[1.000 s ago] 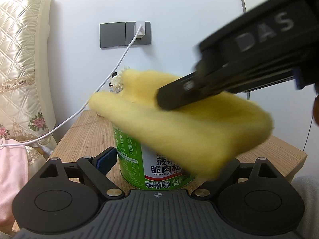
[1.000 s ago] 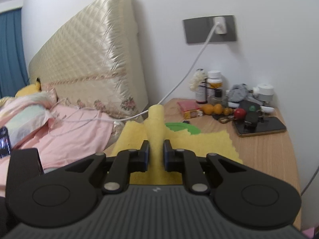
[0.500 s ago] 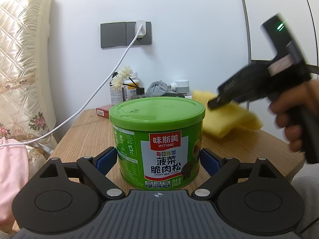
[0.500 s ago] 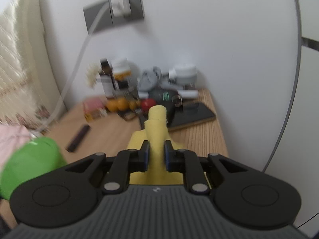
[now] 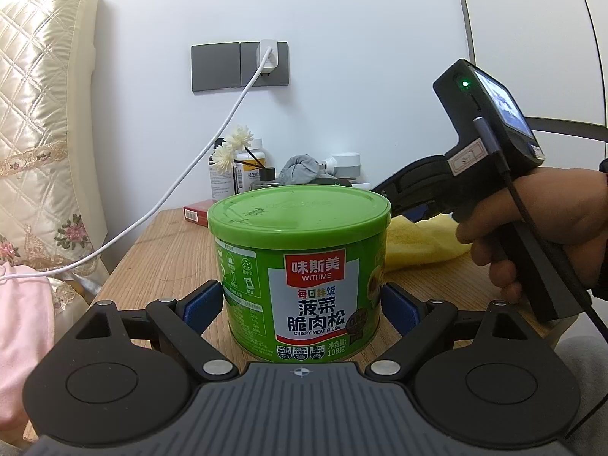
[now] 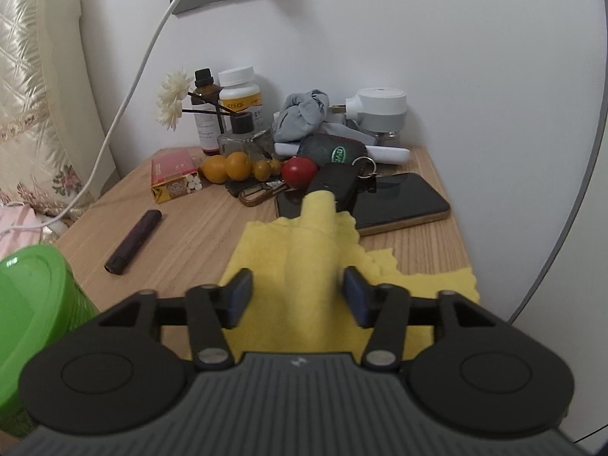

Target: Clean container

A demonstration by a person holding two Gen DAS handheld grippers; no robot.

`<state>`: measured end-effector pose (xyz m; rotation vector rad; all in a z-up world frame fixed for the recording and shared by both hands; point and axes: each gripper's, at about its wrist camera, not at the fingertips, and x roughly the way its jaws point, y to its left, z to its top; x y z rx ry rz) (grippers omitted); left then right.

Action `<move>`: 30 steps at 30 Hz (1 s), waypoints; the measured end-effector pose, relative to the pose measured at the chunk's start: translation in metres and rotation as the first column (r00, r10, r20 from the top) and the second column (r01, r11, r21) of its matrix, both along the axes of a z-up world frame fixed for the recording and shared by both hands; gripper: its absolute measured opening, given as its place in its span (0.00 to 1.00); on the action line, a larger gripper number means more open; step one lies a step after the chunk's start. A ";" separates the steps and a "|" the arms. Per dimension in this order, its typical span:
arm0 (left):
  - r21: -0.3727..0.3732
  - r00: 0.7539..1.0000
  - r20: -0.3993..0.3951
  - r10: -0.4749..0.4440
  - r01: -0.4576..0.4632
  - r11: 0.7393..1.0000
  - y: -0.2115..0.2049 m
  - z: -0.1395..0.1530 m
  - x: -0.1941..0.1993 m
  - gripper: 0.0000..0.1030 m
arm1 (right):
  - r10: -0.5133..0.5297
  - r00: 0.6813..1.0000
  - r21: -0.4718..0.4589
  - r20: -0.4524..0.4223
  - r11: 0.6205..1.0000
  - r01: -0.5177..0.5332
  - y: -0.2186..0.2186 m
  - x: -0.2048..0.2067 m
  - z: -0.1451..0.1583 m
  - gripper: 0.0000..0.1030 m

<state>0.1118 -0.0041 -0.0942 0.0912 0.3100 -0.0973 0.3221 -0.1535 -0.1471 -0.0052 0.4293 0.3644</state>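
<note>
Now the left hand-held gripper (image 5: pixel 302 304) clamps the green container (image 5: pixel 300 266) on the counter (image 6: pixel 197 228); at its 3 o'clock the right hand-held gripper (image 6: pixel 297 296) has just been opening, its pads clear of the yellow cloth (image 6: pixel 304 266) lying between them.

Close wrist views, shared nightstand (image 5: pixel 171 243)
</note>
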 end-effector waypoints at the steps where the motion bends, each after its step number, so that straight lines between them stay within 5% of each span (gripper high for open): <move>1: 0.000 1.000 0.000 0.000 0.000 1.000 0.000 0.000 0.000 0.89 | 0.005 1.000 0.007 -0.003 1.000 -0.005 0.001 0.002 0.000 0.63; 4: 0.001 1.000 0.002 0.002 -0.002 1.000 -0.003 0.001 -0.003 0.90 | 0.039 0.999 0.008 -0.016 0.999 -0.039 0.006 0.006 0.000 0.85; 12: 0.003 1.000 0.002 0.011 -0.011 1.000 -0.005 0.000 -0.001 0.90 | 0.015 0.999 -0.001 -0.032 1.000 -0.015 0.013 0.016 0.000 1.00; 20: 0.004 1.000 0.002 0.012 -0.012 1.000 -0.006 -0.002 -0.002 0.90 | -0.006 1.000 -0.121 -0.023 0.993 0.003 0.030 0.019 -0.003 1.00; 30: 0.008 1.000 -0.001 0.014 -0.014 1.000 -0.008 -0.003 -0.006 0.90 | 0.043 0.999 -0.123 -0.024 0.991 -0.045 0.020 0.032 -0.003 1.00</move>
